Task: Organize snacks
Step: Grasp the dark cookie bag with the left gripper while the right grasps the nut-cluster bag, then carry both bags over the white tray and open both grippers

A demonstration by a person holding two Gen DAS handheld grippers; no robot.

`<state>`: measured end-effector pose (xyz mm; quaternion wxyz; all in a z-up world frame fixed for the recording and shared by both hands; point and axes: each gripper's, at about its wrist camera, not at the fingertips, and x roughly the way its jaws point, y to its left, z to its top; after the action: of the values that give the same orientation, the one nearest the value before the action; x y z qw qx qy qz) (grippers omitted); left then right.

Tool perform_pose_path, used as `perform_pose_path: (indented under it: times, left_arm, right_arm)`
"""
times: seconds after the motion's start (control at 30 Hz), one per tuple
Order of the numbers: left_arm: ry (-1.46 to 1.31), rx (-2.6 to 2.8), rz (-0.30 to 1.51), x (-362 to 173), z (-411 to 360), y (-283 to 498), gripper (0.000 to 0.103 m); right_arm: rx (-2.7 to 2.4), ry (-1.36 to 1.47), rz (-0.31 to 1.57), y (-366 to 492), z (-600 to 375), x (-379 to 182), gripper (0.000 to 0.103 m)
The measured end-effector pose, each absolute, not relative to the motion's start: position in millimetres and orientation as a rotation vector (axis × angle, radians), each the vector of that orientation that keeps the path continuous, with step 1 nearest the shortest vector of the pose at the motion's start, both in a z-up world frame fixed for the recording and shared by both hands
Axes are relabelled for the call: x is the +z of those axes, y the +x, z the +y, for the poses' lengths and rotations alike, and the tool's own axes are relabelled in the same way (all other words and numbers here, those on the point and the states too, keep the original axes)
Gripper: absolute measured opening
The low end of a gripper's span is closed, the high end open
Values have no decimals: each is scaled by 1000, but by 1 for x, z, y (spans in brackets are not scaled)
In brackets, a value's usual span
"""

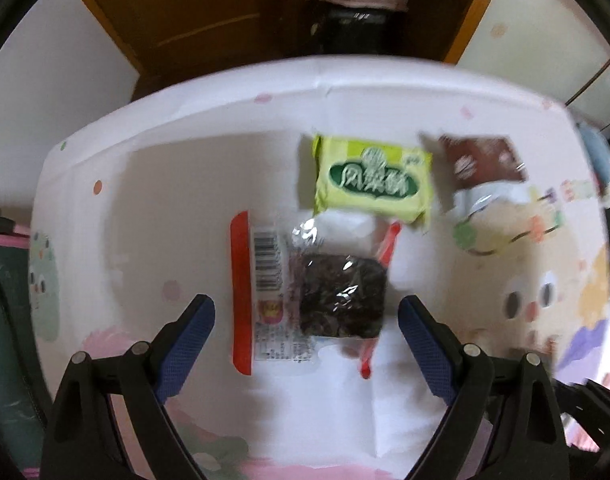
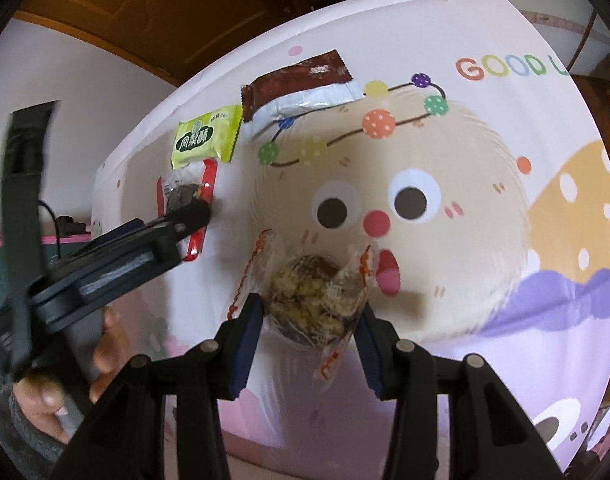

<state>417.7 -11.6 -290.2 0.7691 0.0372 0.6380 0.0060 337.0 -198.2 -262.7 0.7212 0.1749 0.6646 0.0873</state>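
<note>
Between your right gripper (image 2: pixel 311 320) pads: the clear nut-cake packet (image 2: pixel 309 304), clamped, near edge. Left gripper (image 1: pixel 305 320) spread wide over the red-edged dark snack (image 1: pixel 317 292). Next: carry yours to the far-left row.

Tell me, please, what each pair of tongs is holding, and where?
The right tongs clamp the clear nut-snack packet by its sides. The left tongs hang open over the red-edged packet, holding nothing.

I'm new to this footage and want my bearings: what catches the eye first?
The round nut snack in clear wrap, clamped in the right gripper above the cartoon-face tablecloth. To its left, the open left gripper hovers over a red-edged dark snack, with a green pack and a brown pack beyond.
</note>
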Motion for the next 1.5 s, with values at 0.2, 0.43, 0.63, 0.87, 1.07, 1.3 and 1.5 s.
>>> perform_pose_path:
  times: [0.2,0.43,0.63,0.87,1.07,1.3,1.5]
  left_arm:
    - [6,-12,1371,-285,-8,411,67]
    - [41,-2,1344,-276,-18,394,40]
    - [-2,-37,1312,-246,-14,359,40]
    - [-51,-123,1194,-157,-12,296,40]
    - [-41,-171,1076,-71,-5,219,40]
    - [-38,-198,1001,-22,-9,138,40]
    - [-50,-202,966,5,-19,82,40]
  right_arm:
    - [200,380,1459,331,-197,-255,45]
    - [217,378,1442,321,-190,-246,45]
    - [244,358,1399,306,-194,-220,45]
    - [292,375,1326,267,-211,-173,45]
    - [345,368,1252,228,-210,-131,45]
    - [398,298,1149,170,-216,-72,45]
    - [406,213,1058,125,-220,-30,45]
